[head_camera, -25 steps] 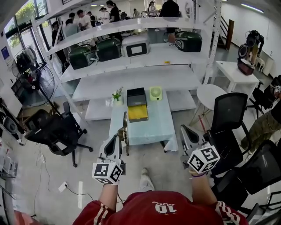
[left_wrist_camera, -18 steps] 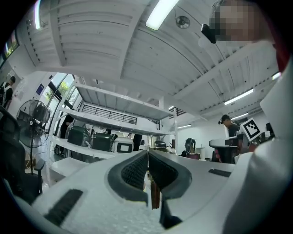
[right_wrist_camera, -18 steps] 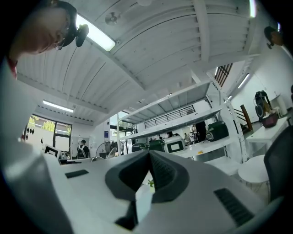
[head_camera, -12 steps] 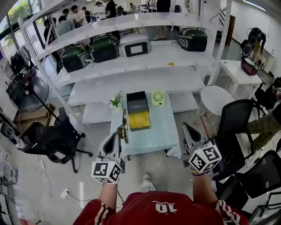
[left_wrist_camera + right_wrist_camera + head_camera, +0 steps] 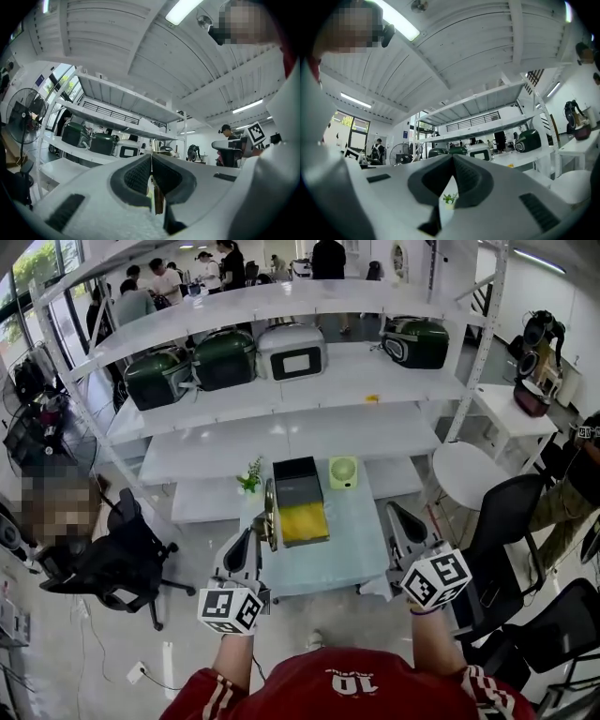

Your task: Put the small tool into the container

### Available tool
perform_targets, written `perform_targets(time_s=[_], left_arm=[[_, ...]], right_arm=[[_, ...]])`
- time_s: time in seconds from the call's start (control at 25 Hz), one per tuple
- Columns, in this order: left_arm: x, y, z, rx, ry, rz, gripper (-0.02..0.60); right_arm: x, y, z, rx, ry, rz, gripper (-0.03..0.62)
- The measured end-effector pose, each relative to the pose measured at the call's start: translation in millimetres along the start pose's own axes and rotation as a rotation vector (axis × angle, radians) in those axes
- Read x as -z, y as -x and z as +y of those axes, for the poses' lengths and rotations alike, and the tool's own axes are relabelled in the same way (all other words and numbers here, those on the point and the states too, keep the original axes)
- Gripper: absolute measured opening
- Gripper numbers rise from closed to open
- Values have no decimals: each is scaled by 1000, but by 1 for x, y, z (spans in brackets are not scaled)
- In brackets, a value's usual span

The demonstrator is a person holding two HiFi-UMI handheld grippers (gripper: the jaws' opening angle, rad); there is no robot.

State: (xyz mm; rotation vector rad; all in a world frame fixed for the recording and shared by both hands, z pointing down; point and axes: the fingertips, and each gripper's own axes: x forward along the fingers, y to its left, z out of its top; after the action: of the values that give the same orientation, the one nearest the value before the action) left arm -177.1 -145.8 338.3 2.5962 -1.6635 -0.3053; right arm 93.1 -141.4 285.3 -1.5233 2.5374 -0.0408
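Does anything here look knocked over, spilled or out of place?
Nothing stands out. The container, plant and green fan sit upright on the table; the left gripper holds the small tool.

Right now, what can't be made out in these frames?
1. What the slim brown item is: tiny in the head view; in the left gripper view the left tool covers most of it.
2. Whether the yellow in the container is lining or contents: head view, too small.
3. The small yellow thing on the shelf: head view, too small to identify.
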Motion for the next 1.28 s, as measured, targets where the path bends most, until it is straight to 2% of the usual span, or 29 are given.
perform_targets(time_s=[0.28,0.56,0.84,1.04,1.28], left_arm=[[18,-14,49,-15,69,3,12],[25,-28,79,-20,100,1,12],[18,-37,90,-36,78,-20,12],[20,-52,87,-34,67,-14,12],[29,-73,79,-35,56,-1,12]], right_arm=[[13,-54,20,-20,35,26,5],[22,-88,31,-43,64,41,5],[31,-105,25,-32,52,39,5],[50,-112,2,-7,27,63,5],[56,-126,-14,-30,14,56,5]])
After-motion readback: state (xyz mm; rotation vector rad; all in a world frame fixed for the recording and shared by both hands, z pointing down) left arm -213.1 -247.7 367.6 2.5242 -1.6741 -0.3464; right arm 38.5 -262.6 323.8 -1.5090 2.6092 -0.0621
